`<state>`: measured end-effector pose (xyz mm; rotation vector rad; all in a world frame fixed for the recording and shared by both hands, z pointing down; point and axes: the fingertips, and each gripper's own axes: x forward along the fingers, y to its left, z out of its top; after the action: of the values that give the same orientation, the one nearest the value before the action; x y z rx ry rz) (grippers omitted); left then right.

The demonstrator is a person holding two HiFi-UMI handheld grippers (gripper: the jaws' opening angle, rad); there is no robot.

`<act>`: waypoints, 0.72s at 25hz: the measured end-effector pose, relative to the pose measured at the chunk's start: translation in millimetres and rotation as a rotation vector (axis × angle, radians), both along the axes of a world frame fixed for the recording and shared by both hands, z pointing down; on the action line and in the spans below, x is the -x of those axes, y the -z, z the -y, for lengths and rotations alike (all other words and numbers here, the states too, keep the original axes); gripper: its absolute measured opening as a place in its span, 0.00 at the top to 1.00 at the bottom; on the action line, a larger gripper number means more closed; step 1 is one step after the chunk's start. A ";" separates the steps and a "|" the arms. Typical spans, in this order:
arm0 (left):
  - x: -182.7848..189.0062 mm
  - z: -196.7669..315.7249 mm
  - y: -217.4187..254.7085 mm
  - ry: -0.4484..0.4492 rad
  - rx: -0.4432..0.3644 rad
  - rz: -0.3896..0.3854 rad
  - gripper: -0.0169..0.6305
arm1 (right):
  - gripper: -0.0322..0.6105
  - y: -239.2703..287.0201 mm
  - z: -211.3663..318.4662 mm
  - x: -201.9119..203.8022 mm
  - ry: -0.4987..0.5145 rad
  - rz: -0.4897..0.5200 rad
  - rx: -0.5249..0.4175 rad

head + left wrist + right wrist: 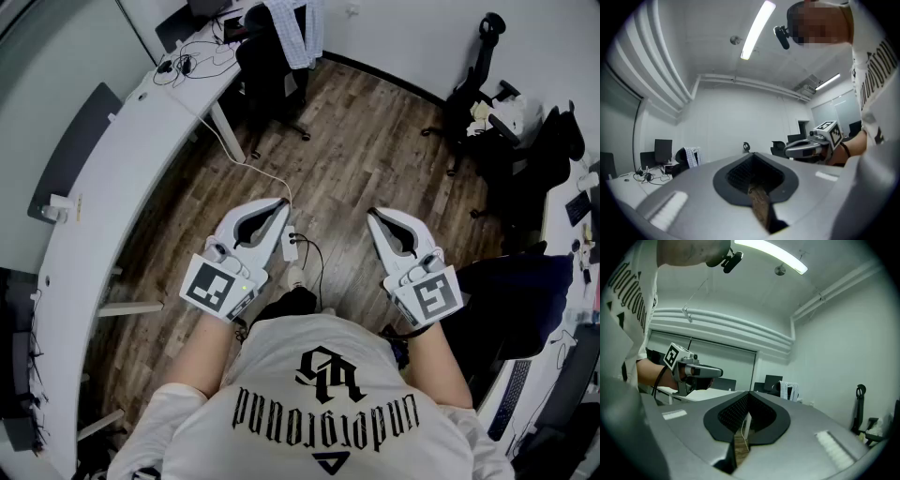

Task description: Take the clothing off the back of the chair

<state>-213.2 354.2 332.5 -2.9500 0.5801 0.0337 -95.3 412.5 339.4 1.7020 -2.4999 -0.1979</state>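
A blue-and-white checked shirt point(292, 30) hangs over the back of a black office chair point(266, 67) at the far end of the room, beside the white desk. It shows small in the left gripper view as the shirt point(693, 157) and in the right gripper view as the shirt point(789, 391). My left gripper point(282, 202) and right gripper point(372, 214) are held level in front of my body, side by side, well short of the chair. Both have their jaws together with nothing between them.
A long white desk point(112, 169) runs along the left, with cables and monitors at its far end. A power strip point(290, 247) and a white cable lie on the wood floor ahead. More black chairs point(473, 94) and a cluttered desk stand at the right.
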 end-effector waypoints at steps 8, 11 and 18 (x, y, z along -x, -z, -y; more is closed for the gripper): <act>3.2 44.8 0.6 0.023 0.020 -0.018 0.90 | 0.94 -6.2 37.0 3.5 0.008 -0.014 0.023; 3.5 68.5 -2.0 0.025 0.016 -0.012 0.90 | 0.94 -4.6 62.2 -0.9 -0.003 -0.020 0.009; 5.4 141.0 -4.3 0.002 0.049 -0.024 0.90 | 0.94 -1.5 137.7 -4.8 -0.020 -0.024 0.018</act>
<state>-218.6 213.2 336.8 -3.0005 0.5962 0.0560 -90.5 274.8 340.9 1.7075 -2.4589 -0.1917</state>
